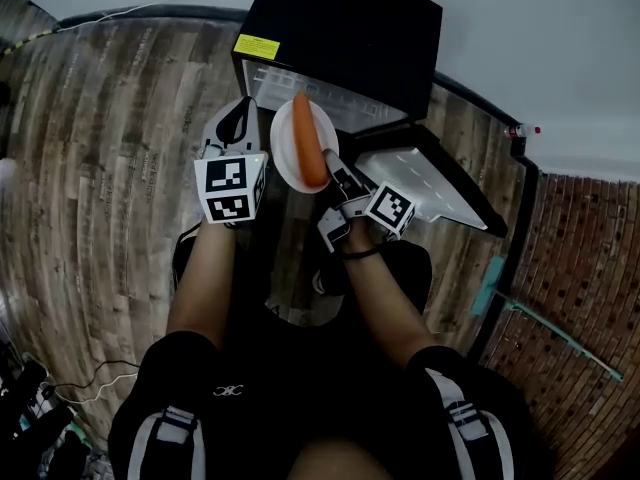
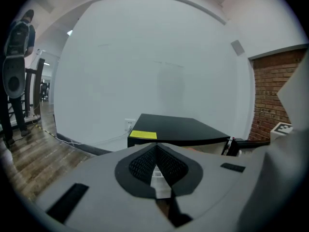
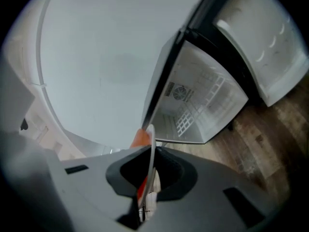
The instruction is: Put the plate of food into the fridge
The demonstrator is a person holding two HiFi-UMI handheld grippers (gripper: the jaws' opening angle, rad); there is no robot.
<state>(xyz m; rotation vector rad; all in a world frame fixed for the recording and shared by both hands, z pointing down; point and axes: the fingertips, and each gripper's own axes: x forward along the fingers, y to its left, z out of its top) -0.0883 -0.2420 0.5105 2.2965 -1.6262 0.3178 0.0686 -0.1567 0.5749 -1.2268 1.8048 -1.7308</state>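
Looking down past the person's forearms, both grippers reach forward over a wood floor (image 1: 90,168) that lies open to the left. The left gripper (image 2: 155,151) is clenched with nothing between its jaws, just left of the plate (image 1: 288,153). The right gripper (image 3: 148,166) is clamped on the near right rim of the white plate, which carries a carrot (image 1: 311,143) lying lengthwise away from the jaws. The plate's far edge sits at the mouth of a low black fridge (image 1: 340,38). Its door (image 1: 425,183) is swung wide to the right. A white wall (image 1: 540,58) stands close behind the fridge, with a brick wall (image 2: 275,95) further right.
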